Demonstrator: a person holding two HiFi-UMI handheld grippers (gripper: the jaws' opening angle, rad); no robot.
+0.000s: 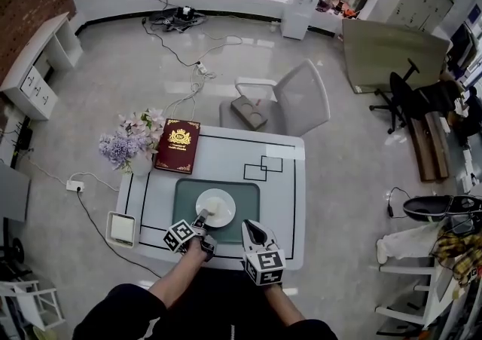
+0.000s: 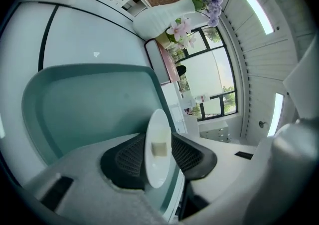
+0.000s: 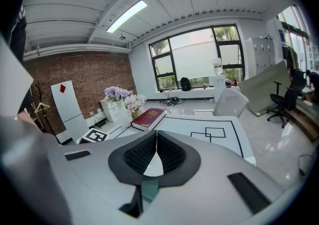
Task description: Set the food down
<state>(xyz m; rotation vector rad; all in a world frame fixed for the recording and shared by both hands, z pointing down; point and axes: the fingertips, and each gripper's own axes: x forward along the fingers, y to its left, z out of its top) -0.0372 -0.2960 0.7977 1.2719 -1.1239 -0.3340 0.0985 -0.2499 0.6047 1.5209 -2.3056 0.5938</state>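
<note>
- The white surface (image 1: 280,214), ruled with thin black lines, stands on a glossy pale floor, with a grey chair (image 1: 300,99) just behind it and windows beyond.
- A smooth teal mat (image 1: 187,197) lies on it and carries a round white plate (image 1: 226,218).
- My left hand-held gripper (image 1: 201,219) has its ribbed black jaws apart on either side of the plate's rim, not pinching it. Only its own view shows the food (image 2: 159,148), a small pale cube on the plate.
- My right hand-held gripper (image 3: 156,144) is closed and empty; its view shows a brick wall (image 3: 84,77).

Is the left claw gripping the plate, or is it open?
Open. The left claw has its jaws standing well apart, with the thin rim of the plate between them, not pinched.
</note>
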